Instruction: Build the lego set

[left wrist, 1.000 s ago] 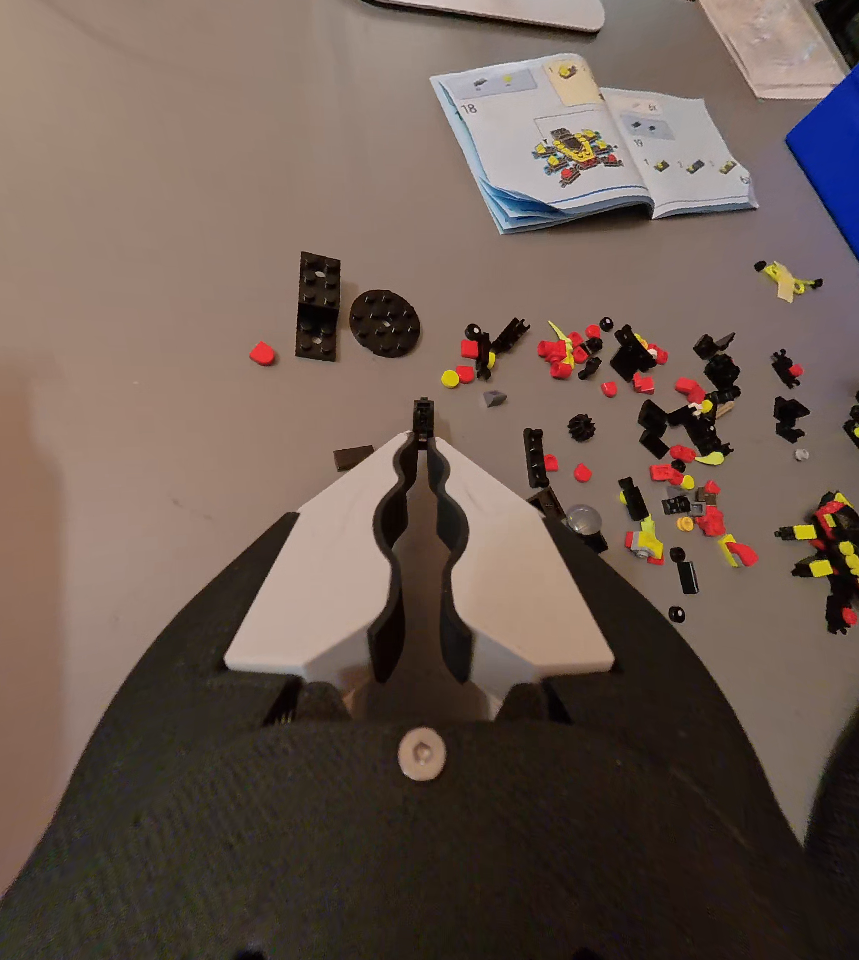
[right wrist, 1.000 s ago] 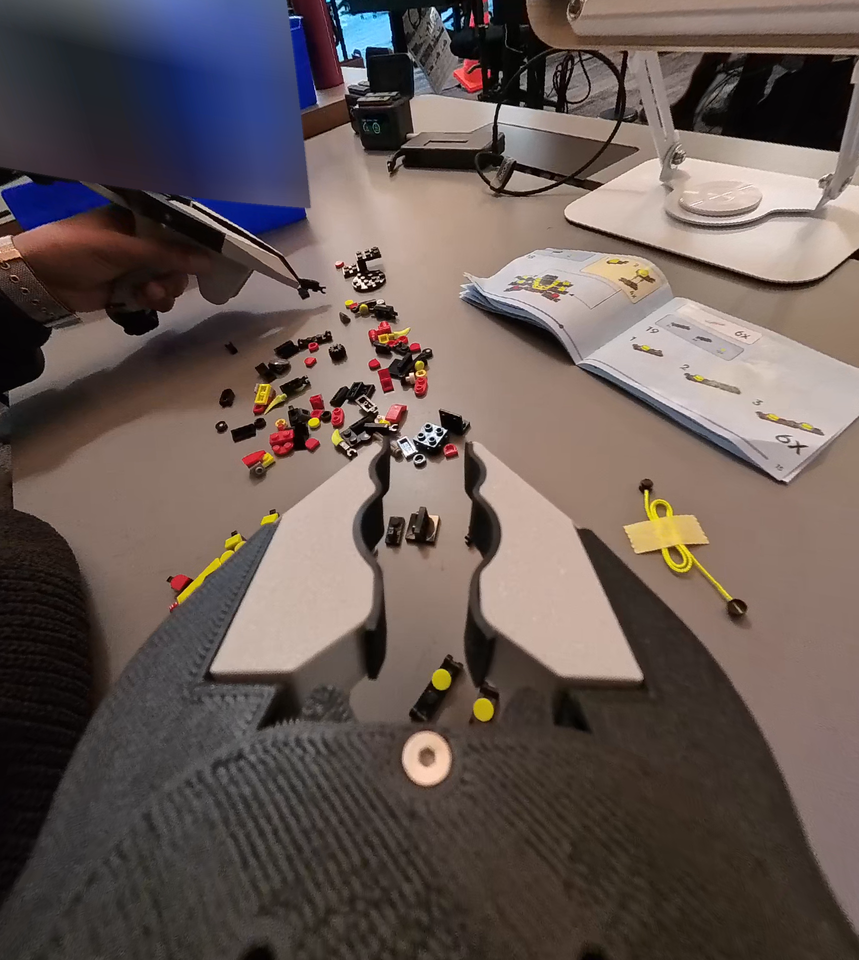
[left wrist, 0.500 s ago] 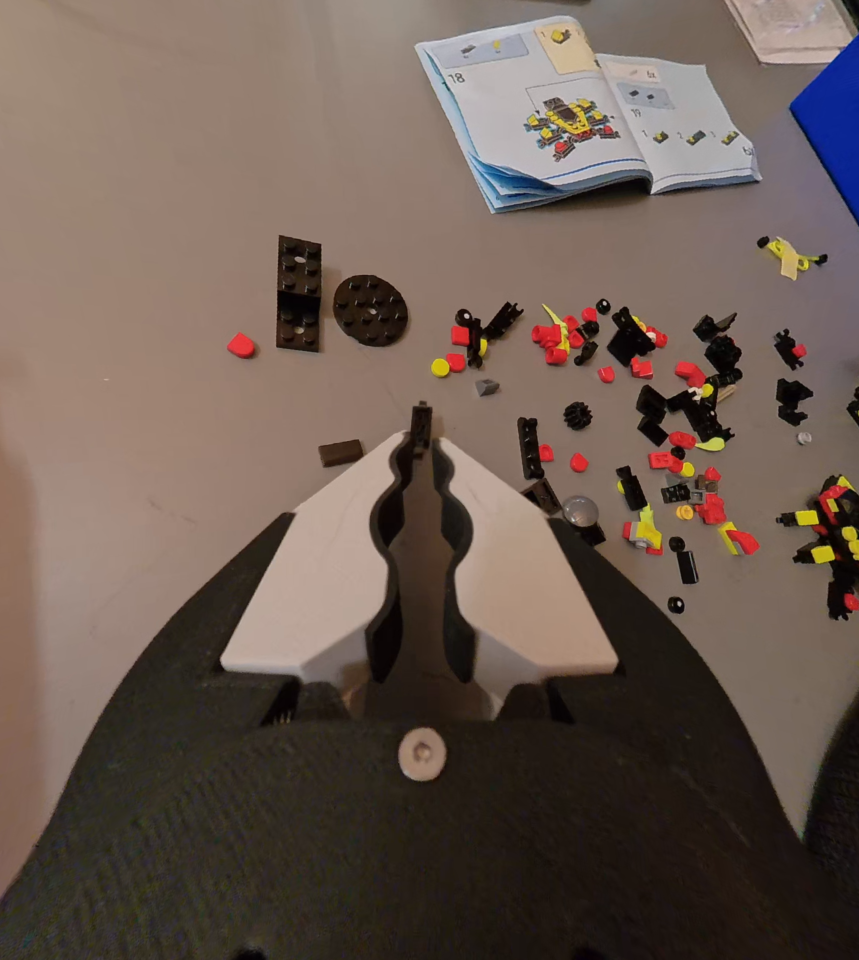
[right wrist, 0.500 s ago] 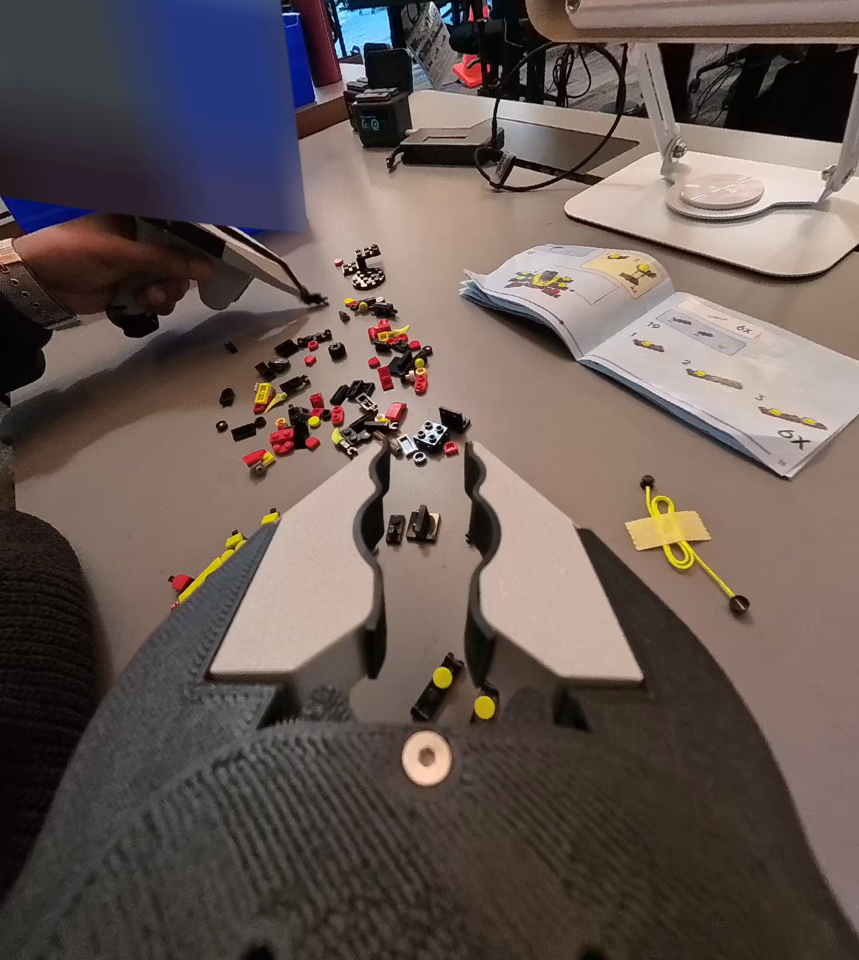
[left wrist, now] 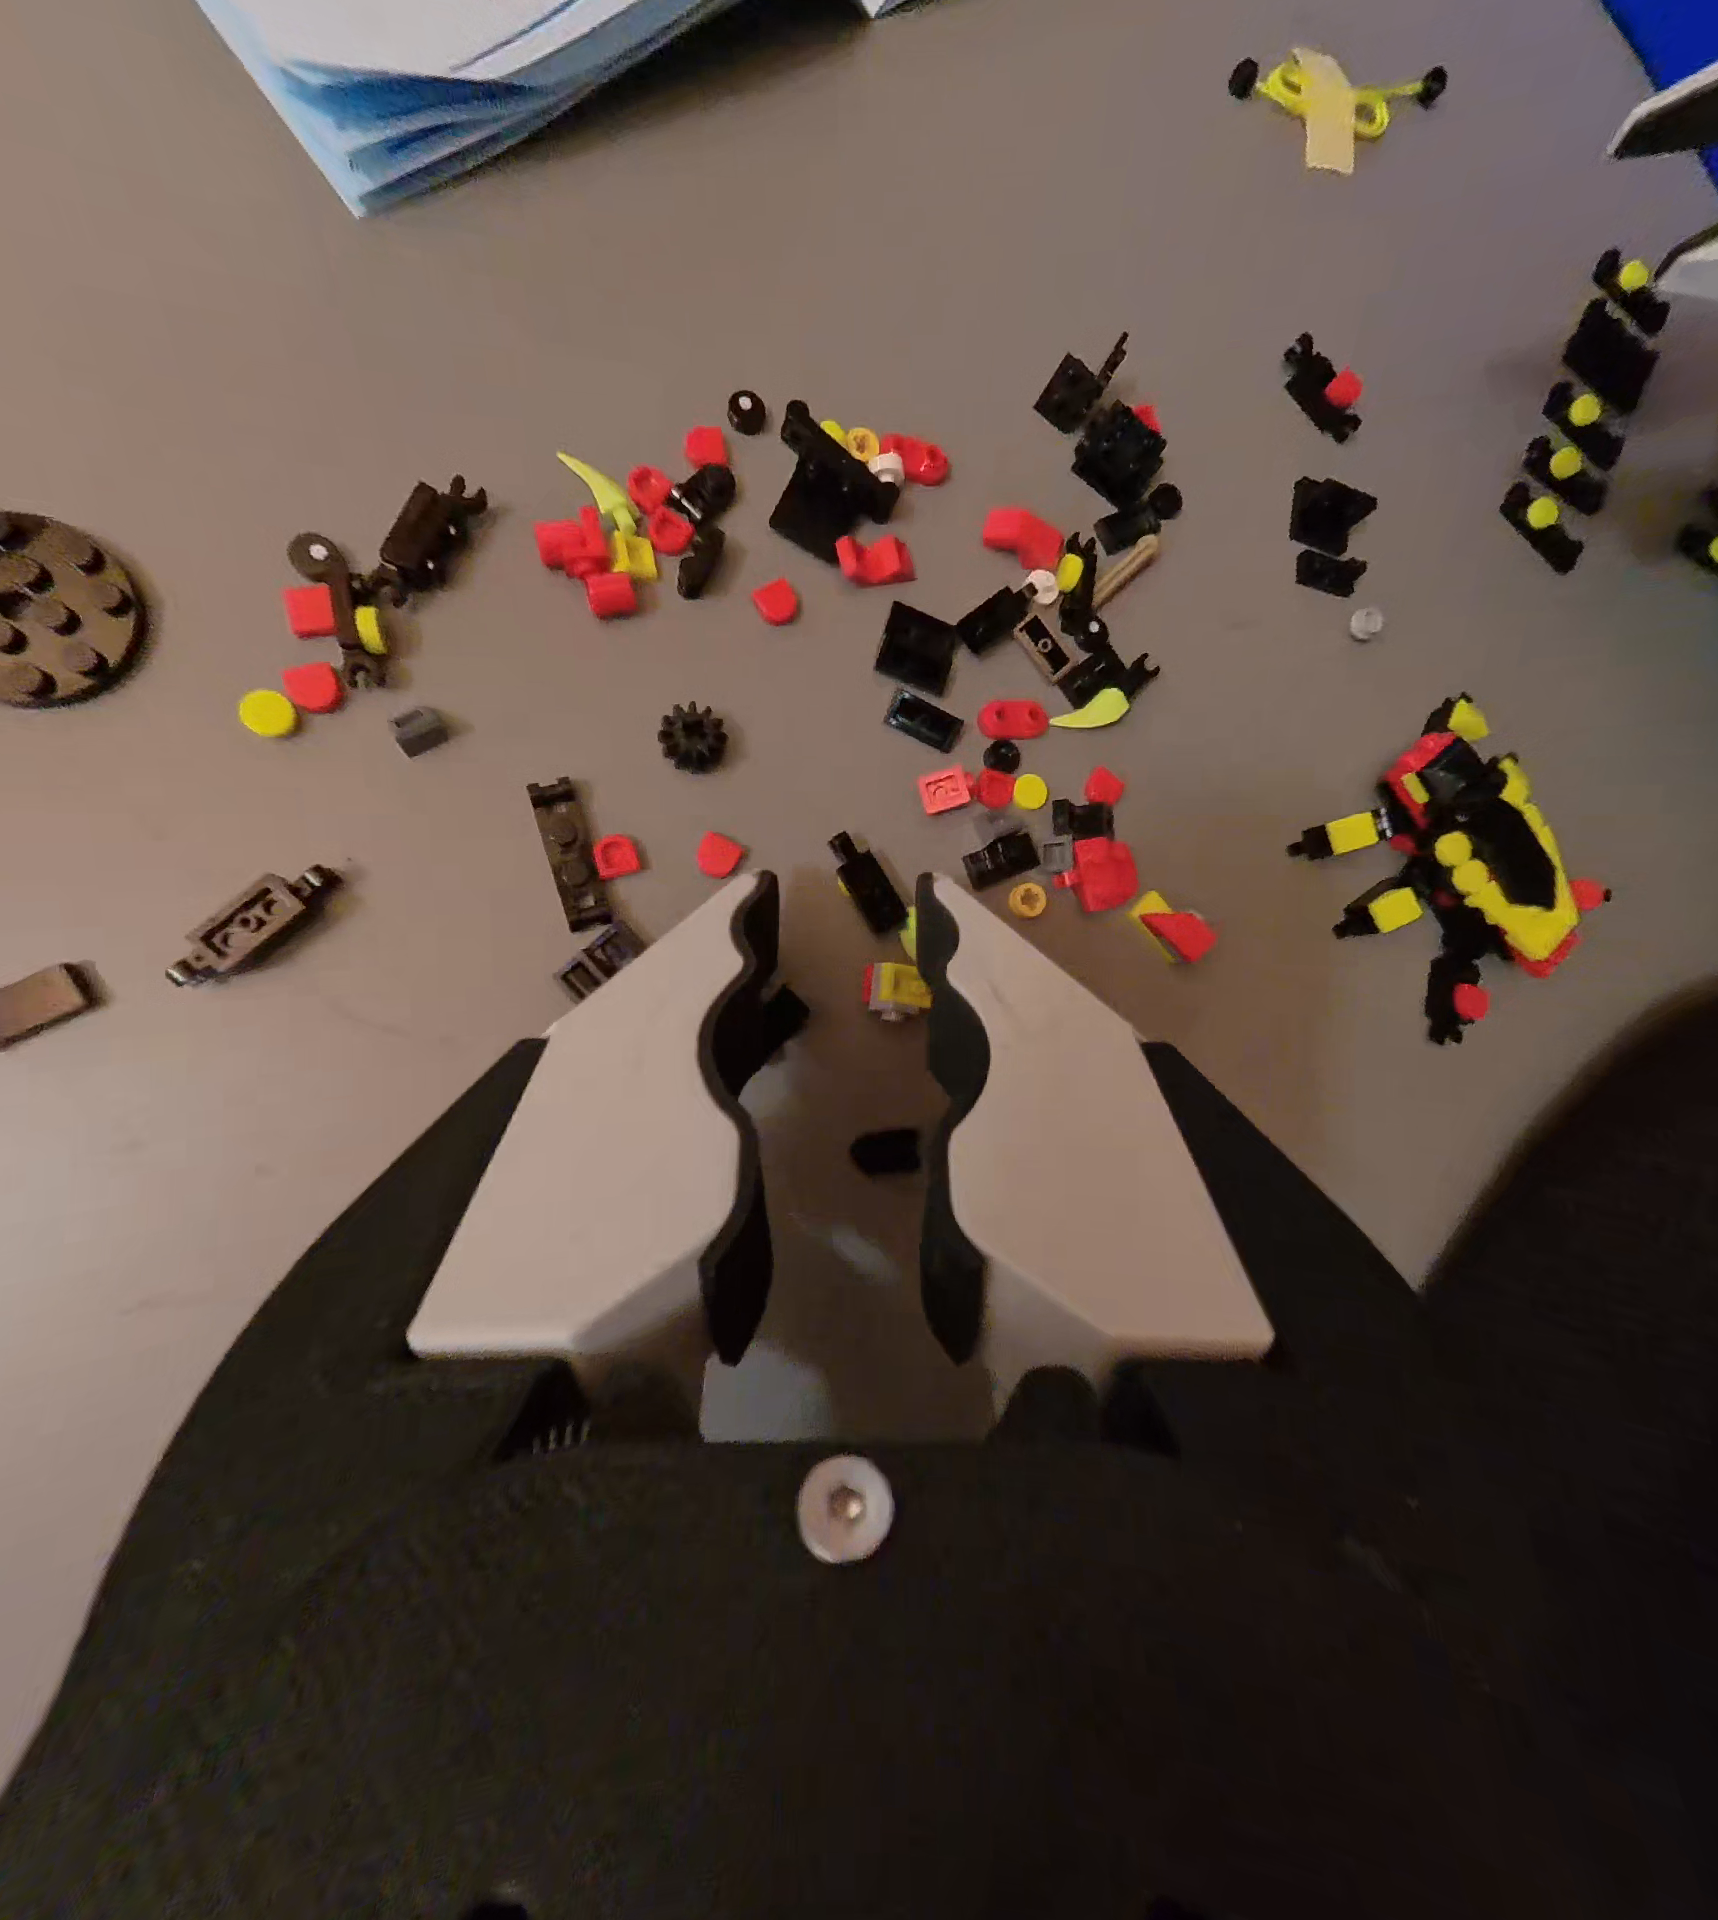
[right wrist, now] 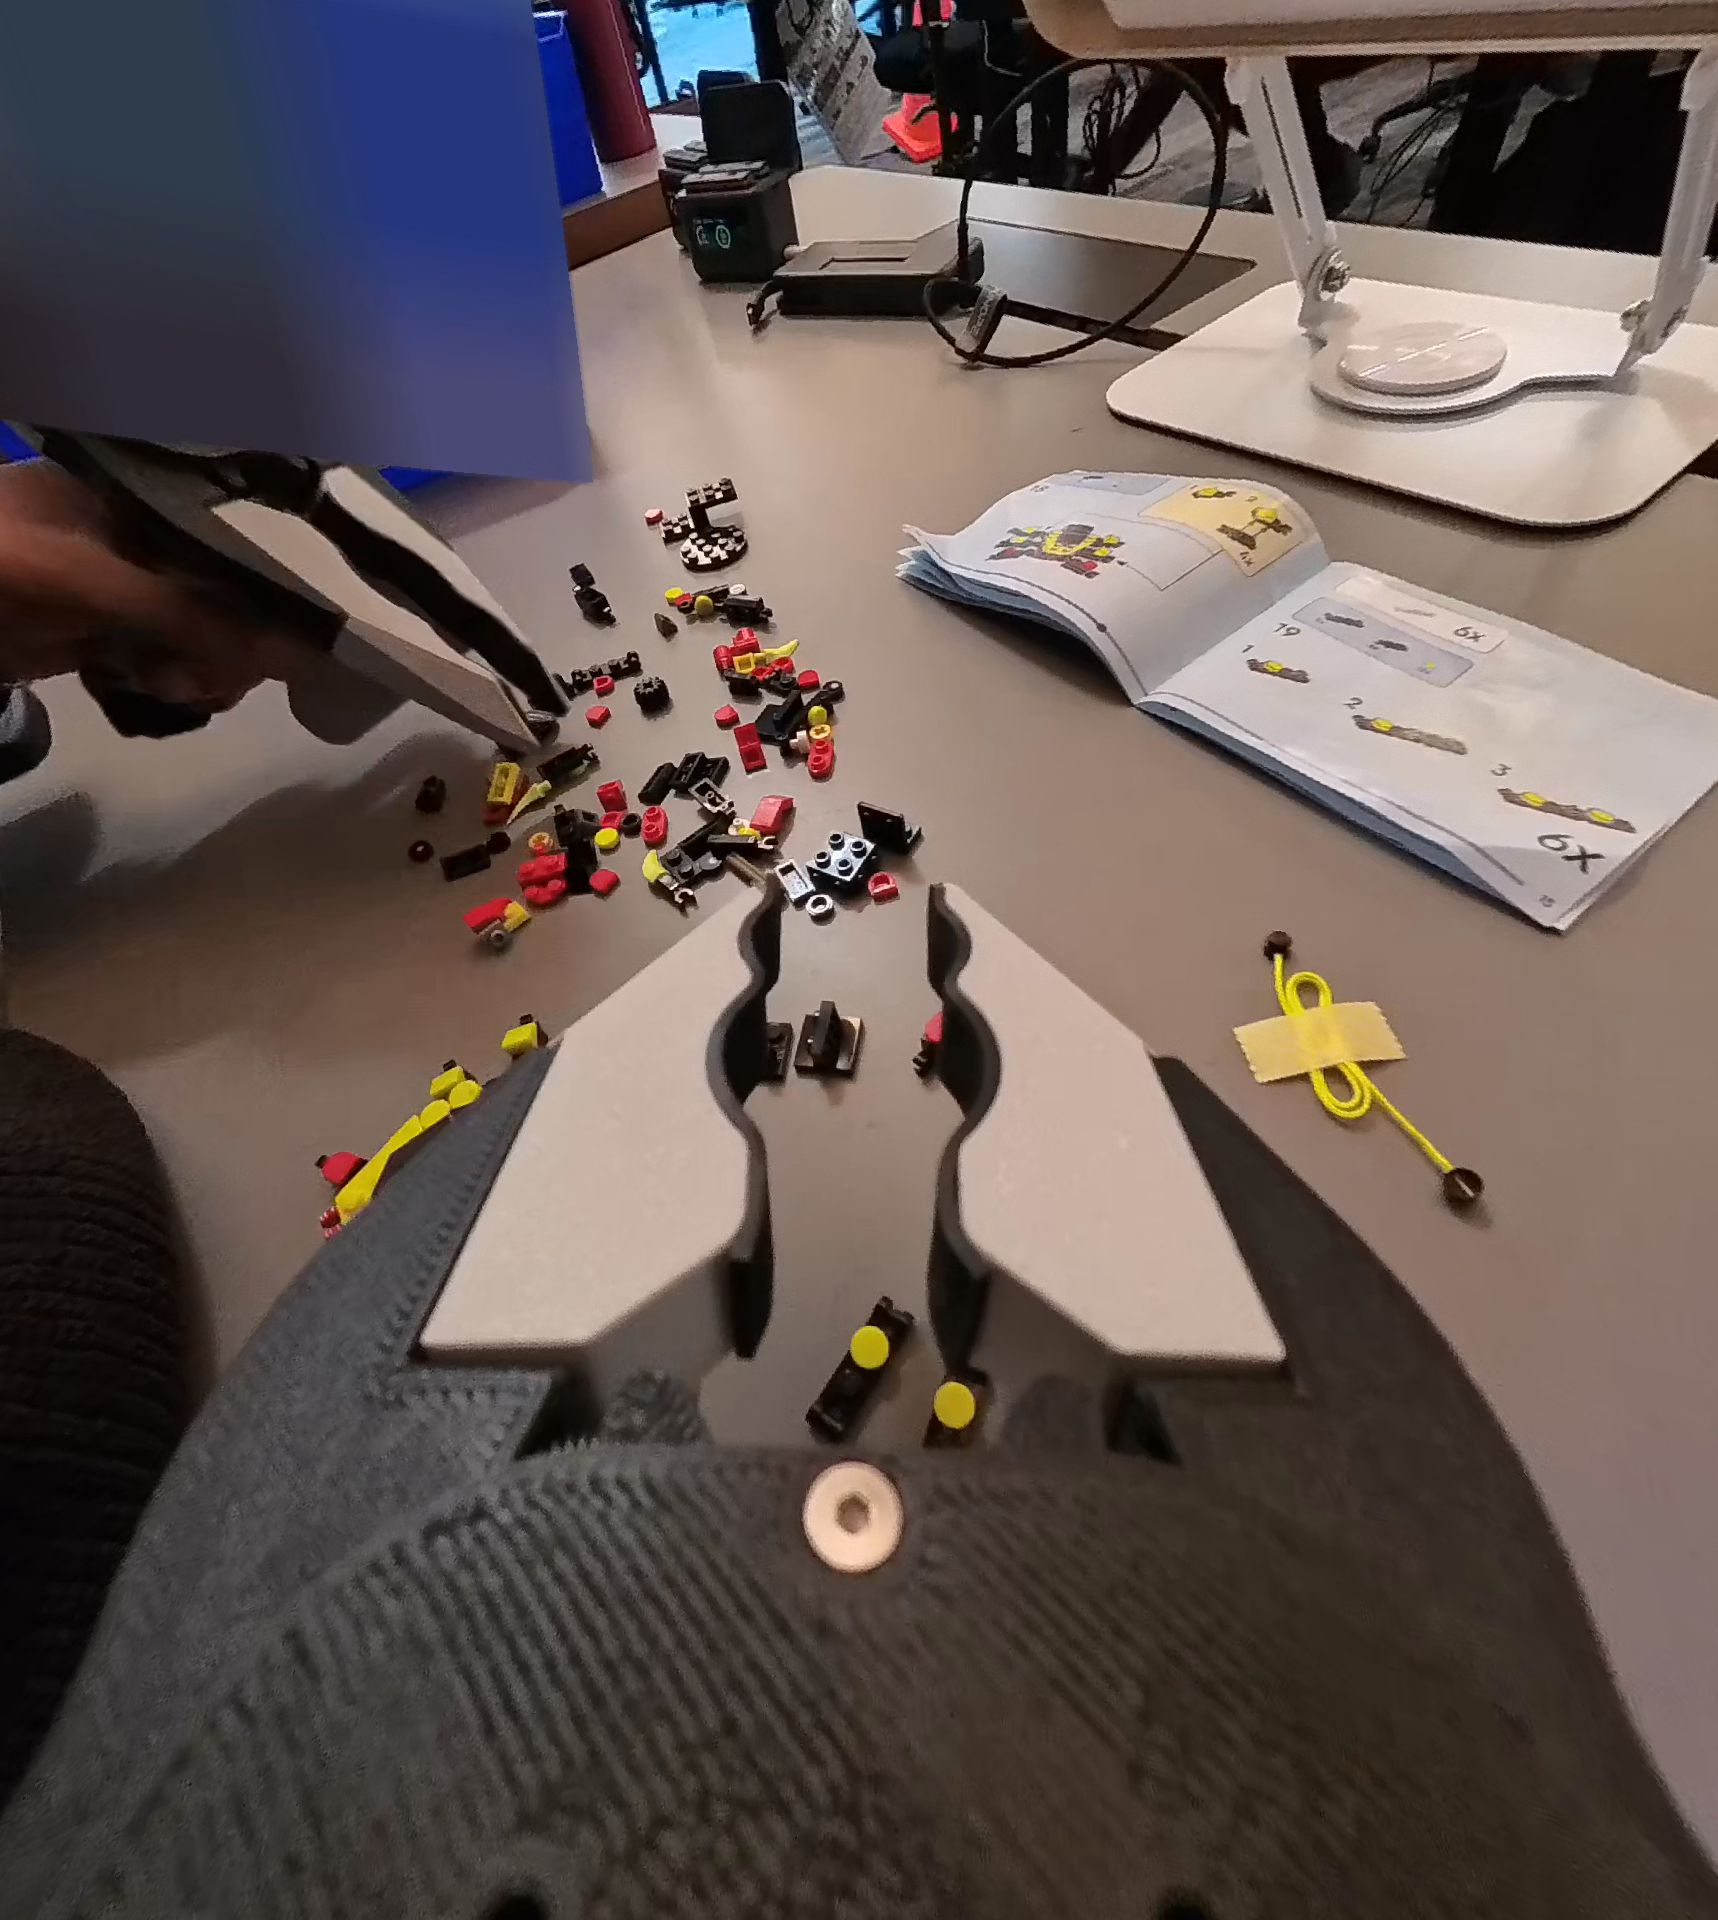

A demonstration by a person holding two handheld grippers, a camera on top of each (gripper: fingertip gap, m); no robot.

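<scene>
Down low over the grey tabletop, the left claw stands apart and empty, its tips framing a small black piece in the scattered lego pieces. Likewise the right claw is spread and holds nothing, above a black bracket. Right of the scatter lies the half-built yellow-and-black model; beyond it, the open instruction booklet.

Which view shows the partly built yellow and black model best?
The left wrist view: the partly built model lies whole and unobstructed on the table, right of the loose pieces. In the right wrist view only its yellow and red edge peeks past the right gripper's body.
</scene>
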